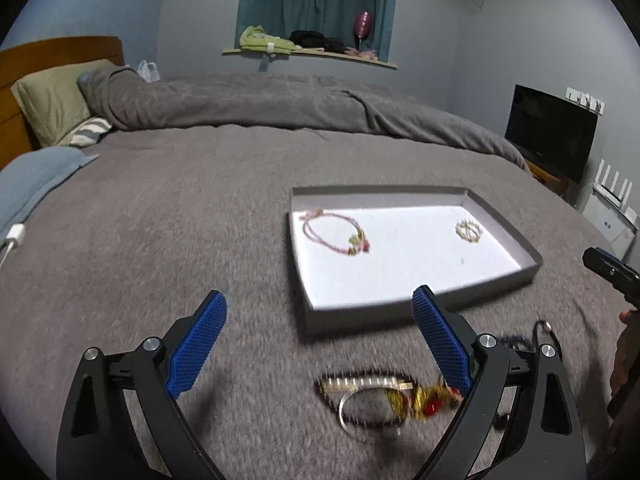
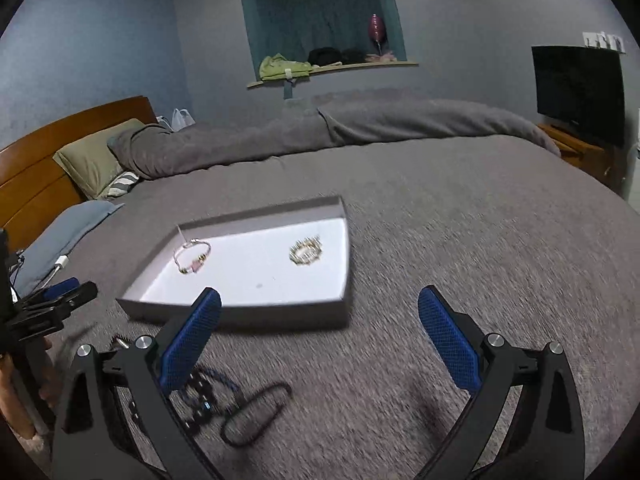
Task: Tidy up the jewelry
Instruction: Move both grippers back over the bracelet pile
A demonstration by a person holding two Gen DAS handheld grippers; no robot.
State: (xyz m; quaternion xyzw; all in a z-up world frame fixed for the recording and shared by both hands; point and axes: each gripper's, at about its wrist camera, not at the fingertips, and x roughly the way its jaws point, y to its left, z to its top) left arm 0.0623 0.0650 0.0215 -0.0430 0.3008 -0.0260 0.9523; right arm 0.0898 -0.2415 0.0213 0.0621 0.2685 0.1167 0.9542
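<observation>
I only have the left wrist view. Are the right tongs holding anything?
Observer: No. The right tongs are open and empty.
Operator: What are the dark things behind my right finger?
Observer: One is a black bead loop, lying on the blanket outside the tray.
Operator: And the other?
Observer: A blue bead bracelet next to the loop, partly hidden by the right tongs' left finger.

Grey-blanketed bed (image 1: 240, 184), blue walls (image 2: 100, 40), curtained alcove (image 1: 316, 4)
</observation>
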